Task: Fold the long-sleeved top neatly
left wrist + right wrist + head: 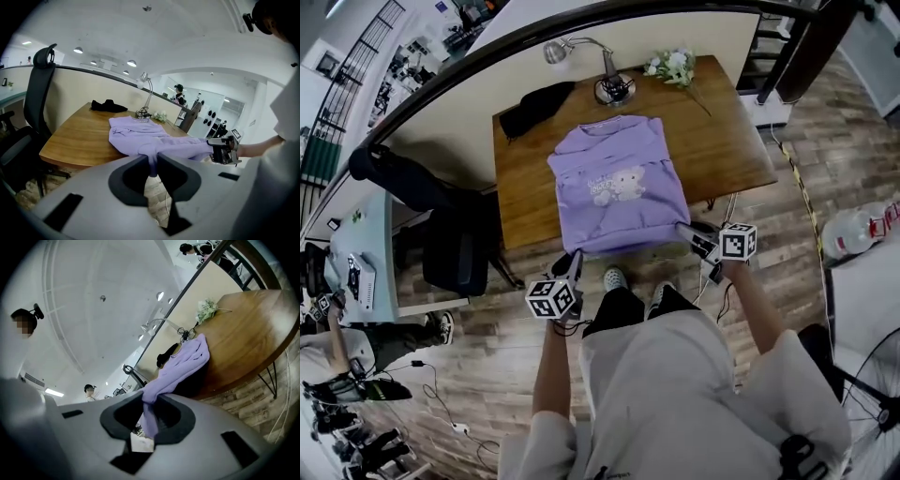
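A lilac long-sleeved top [619,186] with a pale animal print lies on the wooden table [727,141], collar toward the far side. Its near hem is lifted off the table's front edge between my two grippers. My left gripper [576,260] is shut on the hem's left corner, and lilac cloth [151,157] is pinched between its jaws. The right gripper [686,232] is shut on the hem's right corner, with a strip of cloth [150,408] hanging through the jaws. In the left gripper view the right gripper [219,149] holds the stretched hem.
A black garment [534,105] lies at the table's far left, a chrome desk lamp [609,82] at the far middle, a bunch of white flowers [671,64] beside it. A black office chair [455,246] stands left of the table. Cables trail on the floor.
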The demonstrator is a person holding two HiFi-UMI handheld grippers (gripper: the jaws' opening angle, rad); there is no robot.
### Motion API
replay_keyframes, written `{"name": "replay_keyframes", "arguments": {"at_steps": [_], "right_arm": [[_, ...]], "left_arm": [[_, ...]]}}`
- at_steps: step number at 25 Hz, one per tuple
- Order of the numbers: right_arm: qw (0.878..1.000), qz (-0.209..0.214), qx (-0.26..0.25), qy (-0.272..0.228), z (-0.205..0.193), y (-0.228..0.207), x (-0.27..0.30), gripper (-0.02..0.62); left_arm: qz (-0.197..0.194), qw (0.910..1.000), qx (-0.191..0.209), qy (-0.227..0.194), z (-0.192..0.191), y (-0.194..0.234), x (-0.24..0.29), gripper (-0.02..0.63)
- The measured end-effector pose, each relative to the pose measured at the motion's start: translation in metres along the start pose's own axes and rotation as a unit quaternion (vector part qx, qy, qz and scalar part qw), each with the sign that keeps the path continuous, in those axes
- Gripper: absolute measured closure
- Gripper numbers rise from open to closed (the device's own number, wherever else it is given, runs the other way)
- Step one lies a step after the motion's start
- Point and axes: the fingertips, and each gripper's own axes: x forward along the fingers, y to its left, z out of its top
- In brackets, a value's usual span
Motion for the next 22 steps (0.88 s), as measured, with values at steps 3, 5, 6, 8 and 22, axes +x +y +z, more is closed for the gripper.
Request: {"name": "replay_keyframes", "arguments": {"at_steps": [3,5,6,8,22], "right_arm": [[1.000,0.000,0.000,-0.005,0.014,-0.002,0.004,0.525],[1.000,0.000,-0.001,-0.010,0.025,-0.002,0.007,0.525],[1.000,0.002,0.001,-0.014,0.030,-0.002,0.009,0.525],[1.000,0.006,0.008,-0.025,0.043,-0.002,0.014,0.525],[0.996,-0.019,0.067,-0.064,0.131,-0.049,0.074,0.520]], "left_arm": [[-0.002,0.9999,0.008,-0.006,0.013,0.001,0.007,0.541],[-0.005,0.9999,0.013,-0.010,0.022,0.002,0.012,0.541],[-0.006,0.9998,0.014,-0.013,0.027,0.003,0.015,0.541],[-0.009,0.9997,0.014,-0.020,0.038,0.008,0.021,0.541],[-0.043,0.9986,0.001,-0.030,0.119,0.069,0.105,0.541]]}}
